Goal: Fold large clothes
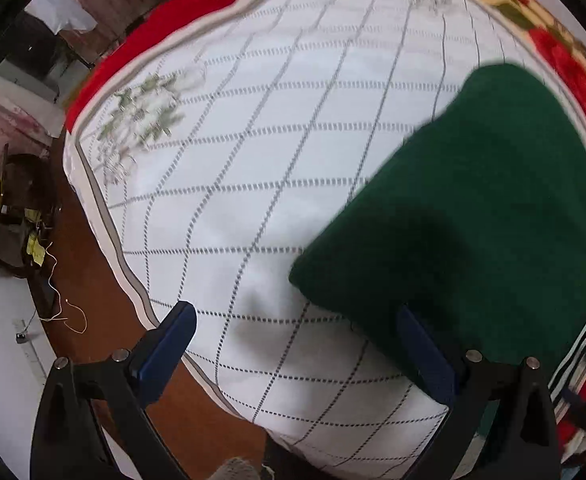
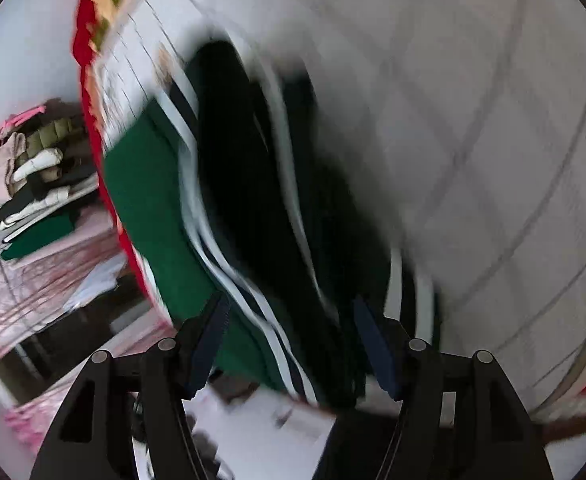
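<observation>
Green garment: folded compact on checked bedspread, near its edge.
Left gripper and right gripper spread wide, gripping nothing; fold apparently near complete, possibly only stacking left.

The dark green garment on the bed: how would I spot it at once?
Find the white checked bedspread bordered in red. On it, beside the left gripper, lies the green garment. It is the only solid dark green thing there, with white stripes along one edge.
</observation>
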The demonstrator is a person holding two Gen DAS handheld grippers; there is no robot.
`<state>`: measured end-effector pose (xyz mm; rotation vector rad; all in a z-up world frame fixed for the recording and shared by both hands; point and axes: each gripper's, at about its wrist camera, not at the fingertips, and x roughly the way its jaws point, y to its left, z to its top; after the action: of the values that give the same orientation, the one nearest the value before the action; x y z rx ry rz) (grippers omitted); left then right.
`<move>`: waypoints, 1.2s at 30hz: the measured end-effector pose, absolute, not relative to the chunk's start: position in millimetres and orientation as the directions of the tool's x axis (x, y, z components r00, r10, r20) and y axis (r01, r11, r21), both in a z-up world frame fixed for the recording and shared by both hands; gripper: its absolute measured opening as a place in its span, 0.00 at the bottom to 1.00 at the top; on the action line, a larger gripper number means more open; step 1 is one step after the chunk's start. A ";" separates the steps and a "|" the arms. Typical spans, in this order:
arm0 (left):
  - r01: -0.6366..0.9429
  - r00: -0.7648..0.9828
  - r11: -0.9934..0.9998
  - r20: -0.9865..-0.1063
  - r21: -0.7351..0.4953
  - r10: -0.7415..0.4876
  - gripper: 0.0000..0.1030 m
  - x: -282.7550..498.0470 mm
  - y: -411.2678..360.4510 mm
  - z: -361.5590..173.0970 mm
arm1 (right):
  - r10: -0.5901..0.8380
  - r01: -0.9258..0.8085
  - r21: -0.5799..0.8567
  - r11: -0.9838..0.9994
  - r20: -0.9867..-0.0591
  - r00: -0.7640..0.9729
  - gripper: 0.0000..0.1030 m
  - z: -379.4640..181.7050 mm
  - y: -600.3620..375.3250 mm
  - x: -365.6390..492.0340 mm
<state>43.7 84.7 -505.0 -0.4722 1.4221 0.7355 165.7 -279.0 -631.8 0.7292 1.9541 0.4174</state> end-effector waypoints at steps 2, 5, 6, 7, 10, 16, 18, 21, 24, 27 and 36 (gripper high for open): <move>-0.683 -0.015 0.714 -0.980 0.153 0.196 1.00 45.5 79.7 -508.5 | 0.681 0.343 0.590 0.731 -0.593 -0.430 0.65 -651.3 -267.7 144.4; -0.635 -0.048 0.740 -0.967 0.222 0.249 1.00 53.0 76.1 -512.7 | 0.648 0.303 0.585 0.752 -0.570 -0.506 0.35 -663.6 -247.9 126.3; -0.628 -0.053 0.744 -0.966 0.229 0.253 1.00 53.8 74.5 -512.8 | 0.647 0.305 0.583 0.753 -0.573 -0.503 0.21 -662.0 -247.4 126.5; -0.621 -0.059 0.748 -0.966 0.233 0.252 1.00 55.1 74.3 -514.5 | 0.647 0.313 0.574 0.757 -0.590 -0.483 0.15 -655.4 -251.1 128.3; -0.597 -0.073 0.766 -0.967 0.239 0.245 1.00 56.7 72.7 -518.2 | 0.580 0.240 0.532 0.812 -0.692 -0.430 0.12 -630.2 -269.0 130.3; -0.523 -0.046 0.818 -0.967 0.238 0.251 1.00 69.5 50.8 -495.6 | 0.411 0.138 0.394 0.909 -0.790 -0.454 0.15 -654.0 -251.5 135.5; -0.482 -0.010 0.847 -0.968 0.223 0.249 1.00 80.7 39.4 -484.1 | 0.369 0.081 0.374 0.924 -0.815 -0.446 0.15 -646.3 -243.3 135.4; -0.441 0.036 0.874 -0.970 0.202 0.242 1.00 96.6 30.2 -474.5 | 0.365 0.063 0.377 0.924 -0.822 -0.438 0.22 -639.4 -236.0 134.4; -0.407 0.079 0.897 -0.972 0.173 0.223 1.00 114.3 22.0 -470.4 | 0.375 0.061 0.387 0.920 -0.823 -0.426 0.28 -627.7 -237.9 139.0; -0.372 0.096 0.917 -0.977 0.142 0.190 1.00 129.9 18.1 -476.0 | 0.361 0.044 0.371 0.928 -0.858 -0.366 0.41 -605.1 -243.8 149.3; -0.236 0.118 0.964 -0.981 0.120 0.151 1.00 166.3 22.5 -494.5 | 0.456 0.119 0.442 0.889 -0.879 -0.139 0.59 -577.5 -244.6 212.5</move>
<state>166.3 22.5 -494.5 -0.0711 1.4248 0.2831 212.5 -244.6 -577.5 0.4437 1.7028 0.3076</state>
